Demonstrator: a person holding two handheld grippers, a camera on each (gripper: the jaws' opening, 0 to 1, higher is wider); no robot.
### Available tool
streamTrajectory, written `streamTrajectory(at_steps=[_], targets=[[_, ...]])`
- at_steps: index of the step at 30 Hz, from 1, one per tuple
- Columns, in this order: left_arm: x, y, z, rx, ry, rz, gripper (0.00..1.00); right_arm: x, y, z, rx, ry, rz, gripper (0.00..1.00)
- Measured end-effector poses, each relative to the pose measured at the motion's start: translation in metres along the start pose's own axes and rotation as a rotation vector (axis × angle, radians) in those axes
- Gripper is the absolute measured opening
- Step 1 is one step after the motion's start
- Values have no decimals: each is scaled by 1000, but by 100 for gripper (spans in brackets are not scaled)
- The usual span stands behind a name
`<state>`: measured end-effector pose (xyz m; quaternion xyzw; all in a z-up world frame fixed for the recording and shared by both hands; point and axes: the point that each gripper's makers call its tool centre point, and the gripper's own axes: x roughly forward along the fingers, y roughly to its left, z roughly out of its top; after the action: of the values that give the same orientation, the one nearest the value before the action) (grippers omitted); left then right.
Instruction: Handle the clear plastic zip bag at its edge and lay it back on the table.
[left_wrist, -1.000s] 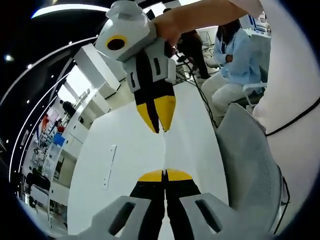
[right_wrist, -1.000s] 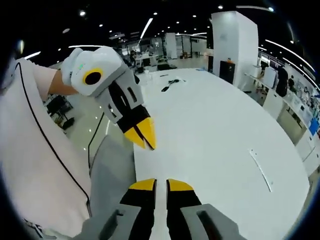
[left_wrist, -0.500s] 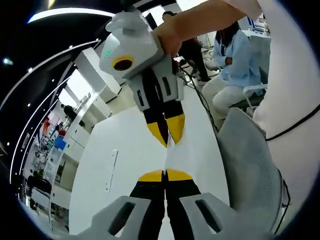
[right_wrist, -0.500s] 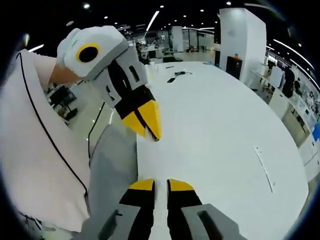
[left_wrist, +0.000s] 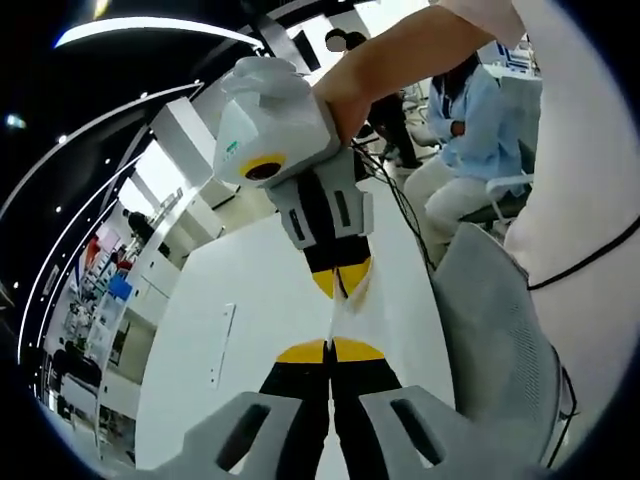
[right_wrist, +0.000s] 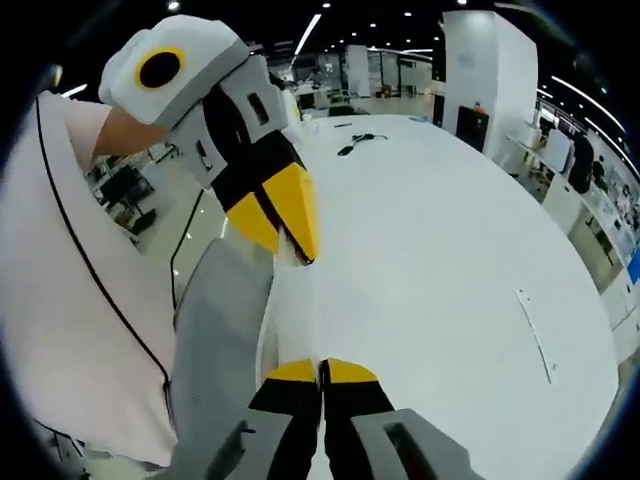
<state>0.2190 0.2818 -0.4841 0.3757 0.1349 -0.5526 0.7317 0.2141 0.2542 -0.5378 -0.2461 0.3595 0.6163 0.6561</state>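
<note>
While both tools pinched its edge, the clear plastic zip bag (left_wrist: 340, 312) hung taut between left tool (left_wrist: 330, 350) and right tool (right_wrist: 320, 370) above the white counter (right_wrist: 430, 260).

Two grippers: the left (left_wrist: 331, 350) at six o'clock in the left gripper view, the right (right_wrist: 320, 371) at six o'clock in the right gripper view. One clear bag (left_wrist: 345, 300) stretched between them. One white table (right_wrist: 440, 250). One grey chair (left_wrist: 495, 330) at four o'clock in the left gripper view. One thin strip (right_wrist: 533, 333) on the table at three o'clock in the right gripper view. One black cable bundle (right_wrist: 357, 145) at twelve. One seated person (left_wrist: 465, 120) at two o'clock in the left gripper view.
</note>
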Motion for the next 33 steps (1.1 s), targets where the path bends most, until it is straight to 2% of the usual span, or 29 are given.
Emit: streamTrajectory(at_steps=[11, 17, 20, 23, 30, 33], targets=[[2, 0, -3, -19, 1, 1, 0, -1, -3, -1, -29, 15, -44, 0], [3, 3, -7, -31, 5, 16, 0, -2, -11, -2, -45, 72, -106, 0], [2, 5, -2, -38, -6, 21, 11, -1, -16, -5, -70, 119, -140, 0], [1, 5, 2, -40, -8, 22, 21, 1, -19, -5, -72, 135, -151, 0], [7, -9, 23, 30, -26, -11, 23, 7, -24, -5, -75, 172, -177, 0], [10, -13, 26, 40, -20, -25, 23, 8, -22, -3, -72, 170, -173, 0]])
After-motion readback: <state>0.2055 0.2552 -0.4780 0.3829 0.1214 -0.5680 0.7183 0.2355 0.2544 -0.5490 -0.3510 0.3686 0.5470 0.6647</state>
